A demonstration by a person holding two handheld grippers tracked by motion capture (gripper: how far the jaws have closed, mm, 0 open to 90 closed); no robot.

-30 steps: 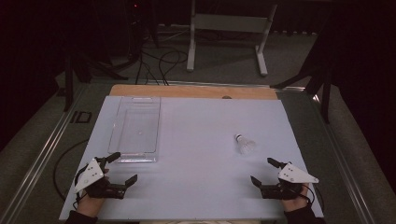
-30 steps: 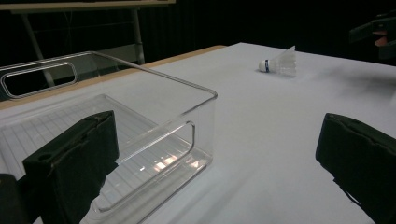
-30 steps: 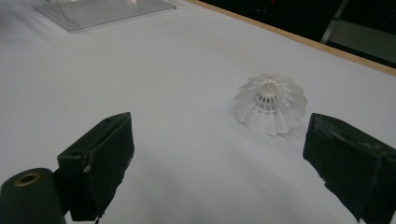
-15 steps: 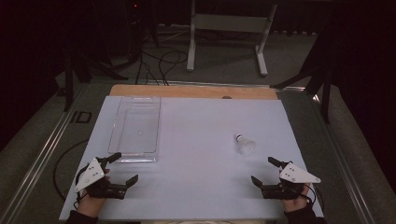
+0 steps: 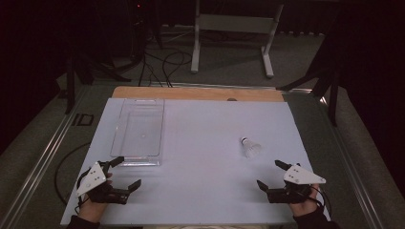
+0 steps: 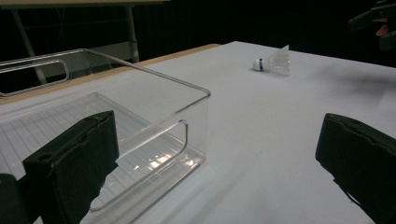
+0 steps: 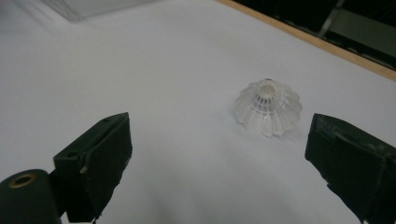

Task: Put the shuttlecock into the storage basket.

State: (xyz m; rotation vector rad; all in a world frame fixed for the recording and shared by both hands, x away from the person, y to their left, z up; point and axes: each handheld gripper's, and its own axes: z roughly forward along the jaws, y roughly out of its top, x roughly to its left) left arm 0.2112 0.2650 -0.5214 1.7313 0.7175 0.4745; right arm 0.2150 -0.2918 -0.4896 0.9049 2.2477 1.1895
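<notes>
A white plastic shuttlecock (image 5: 250, 147) lies on its side on the white table sheet (image 5: 200, 138), right of centre. In the right gripper view the shuttlecock (image 7: 267, 107) rests just beyond my open right gripper (image 7: 219, 123), nearer its right jaw. In the high view, that right gripper (image 5: 268, 173) sits near the front edge, empty. A clear plastic bin (image 5: 135, 163) stands empty at the left. My left gripper (image 5: 128, 171) is open and empty just in front of the bin's near end. From the left gripper (image 6: 219, 126), the bin (image 6: 154, 74) is close on the left and the shuttlecock (image 6: 273, 62) is far off.
A wooden strip (image 5: 191, 93) runs along the table's far edge. A metal stand (image 5: 234, 33) and cables (image 5: 167, 59) are on the dark floor beyond. The other gripper (image 6: 378, 23) shows at the top right of the left gripper view.
</notes>
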